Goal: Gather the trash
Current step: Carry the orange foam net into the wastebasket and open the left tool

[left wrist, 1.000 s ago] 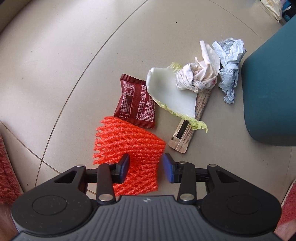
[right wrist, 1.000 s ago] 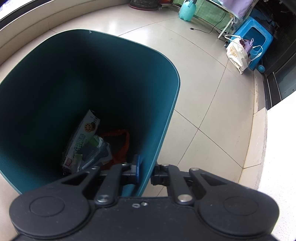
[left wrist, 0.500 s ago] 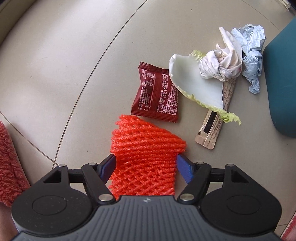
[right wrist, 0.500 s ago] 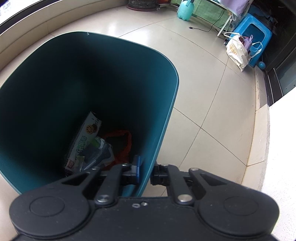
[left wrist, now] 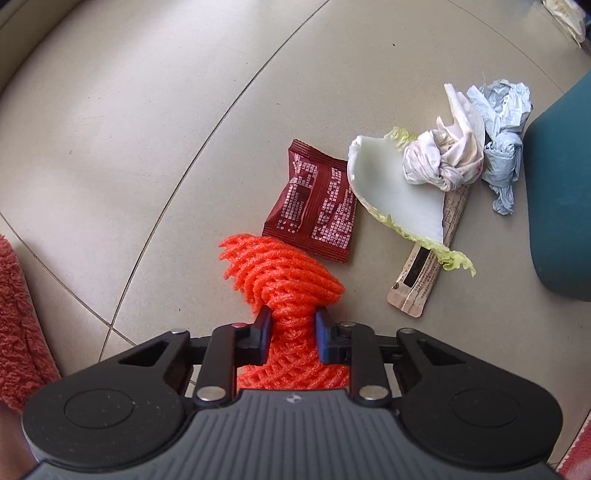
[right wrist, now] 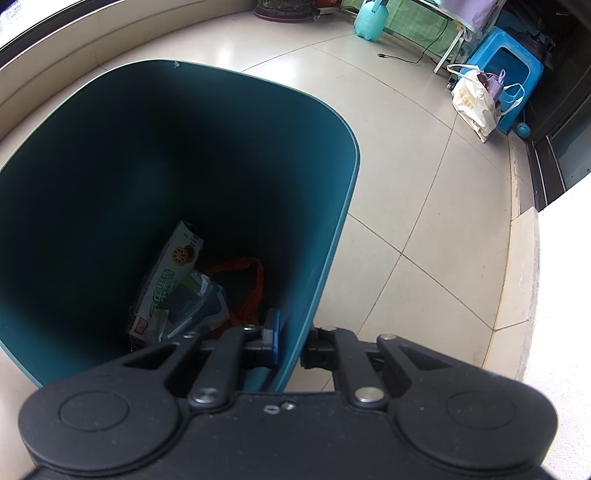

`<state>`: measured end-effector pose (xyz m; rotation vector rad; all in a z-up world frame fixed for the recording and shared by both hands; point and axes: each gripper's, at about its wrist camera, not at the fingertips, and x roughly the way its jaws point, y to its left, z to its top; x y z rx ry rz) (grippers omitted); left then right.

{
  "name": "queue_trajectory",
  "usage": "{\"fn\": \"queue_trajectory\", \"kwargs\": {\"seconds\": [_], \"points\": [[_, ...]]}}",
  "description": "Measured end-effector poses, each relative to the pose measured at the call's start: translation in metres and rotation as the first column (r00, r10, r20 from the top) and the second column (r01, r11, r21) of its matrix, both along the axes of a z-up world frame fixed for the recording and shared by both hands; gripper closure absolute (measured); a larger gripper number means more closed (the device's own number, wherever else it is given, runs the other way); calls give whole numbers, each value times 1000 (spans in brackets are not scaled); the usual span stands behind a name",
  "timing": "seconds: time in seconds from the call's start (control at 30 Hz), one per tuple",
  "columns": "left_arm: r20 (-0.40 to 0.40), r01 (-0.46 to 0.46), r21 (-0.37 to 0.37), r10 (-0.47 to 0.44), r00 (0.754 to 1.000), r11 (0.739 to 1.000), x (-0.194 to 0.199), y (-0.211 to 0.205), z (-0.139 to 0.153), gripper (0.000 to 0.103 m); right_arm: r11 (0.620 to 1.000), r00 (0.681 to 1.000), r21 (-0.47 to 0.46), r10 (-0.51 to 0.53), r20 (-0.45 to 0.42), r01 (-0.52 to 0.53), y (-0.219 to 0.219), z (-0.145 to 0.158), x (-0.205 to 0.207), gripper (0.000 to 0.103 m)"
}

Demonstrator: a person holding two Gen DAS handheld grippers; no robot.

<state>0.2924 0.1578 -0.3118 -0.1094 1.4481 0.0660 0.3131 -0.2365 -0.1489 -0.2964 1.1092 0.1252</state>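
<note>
My left gripper (left wrist: 291, 325) is shut on an orange foam net (left wrist: 284, 273), which bunches between the pads just above the tiled floor. Beyond it lie a dark red snack wrapper (left wrist: 314, 206), a cabbage leaf (left wrist: 399, 195), a knotted white tissue wad (left wrist: 447, 155), a crumpled pale blue bag (left wrist: 502, 140) and a long beige sachet (left wrist: 424, 273). The teal bin (left wrist: 561, 192) stands at the right. My right gripper (right wrist: 291, 339) is shut on the bin's rim (right wrist: 332, 236). Inside the bin lie a biscuit packet (right wrist: 173, 280), clear plastic and a red bag (right wrist: 251, 284).
A red fluffy mat (left wrist: 18, 314) lies at the left edge. In the right wrist view, a white bag (right wrist: 476, 99), a blue stool (right wrist: 506, 81), a teal bottle (right wrist: 369, 22) and a cable (right wrist: 413, 55) stand at the far side of the floor.
My left gripper opened wide around the orange net, then closed on it, pinching and bunching it. The right gripper kept its hold on the bin rim.
</note>
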Motion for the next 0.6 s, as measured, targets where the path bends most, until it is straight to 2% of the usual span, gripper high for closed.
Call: {"fn": "queue_trajectory", "kwargs": {"seconds": [0.13, 0.2, 0.37, 0.5, 0.6], "points": [[26, 7, -5, -7, 1000, 1000, 4, 4, 26, 83, 1000, 1000, 3, 4, 5, -4, -1, -1, -1, 93], [53, 22, -5, -22, 998, 1000, 4, 1, 50, 83, 1000, 1000, 5, 6, 7, -6, -1, 0, -2, 93], [156, 66, -62, -56, 986, 996, 11, -4, 130, 83, 1000, 1000, 16, 10, 14, -10, -2, 1, -4, 93], [261, 128, -74, -104, 960, 989, 11, -22, 195, 83, 1000, 1000, 18, 16, 22, -17, -3, 1, -5, 93], [306, 152, -84, -120, 945, 985, 11, -34, 231, 83, 1000, 999, 22, 17, 27, -18, -4, 0, -6, 93]]}}
